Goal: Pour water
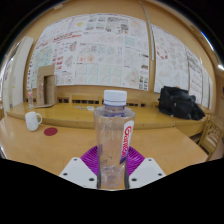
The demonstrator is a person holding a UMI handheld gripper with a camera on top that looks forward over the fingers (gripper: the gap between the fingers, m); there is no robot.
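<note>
Many printed sheets (100, 50) cover the wall beyond me, hung in rows above a wooden ledge. Below them the counter (60, 140) spreads wide and pale brown. On its far side, to the right, sits a black bag (180, 102). Far off on the left a white mug (34, 121) stands on the counter, and behind it a clear glass (48, 92) stands near the wall. Nearest of all is the water bottle (114, 140), upright, clear plastic with a white cap and a red-lettered label, standing between the fingers of my hand-held gripper (112, 172). Both white fingers (80, 172) close in against its lower body, so I am grasping the bottle, with the purple pads showing behind its base.
</note>
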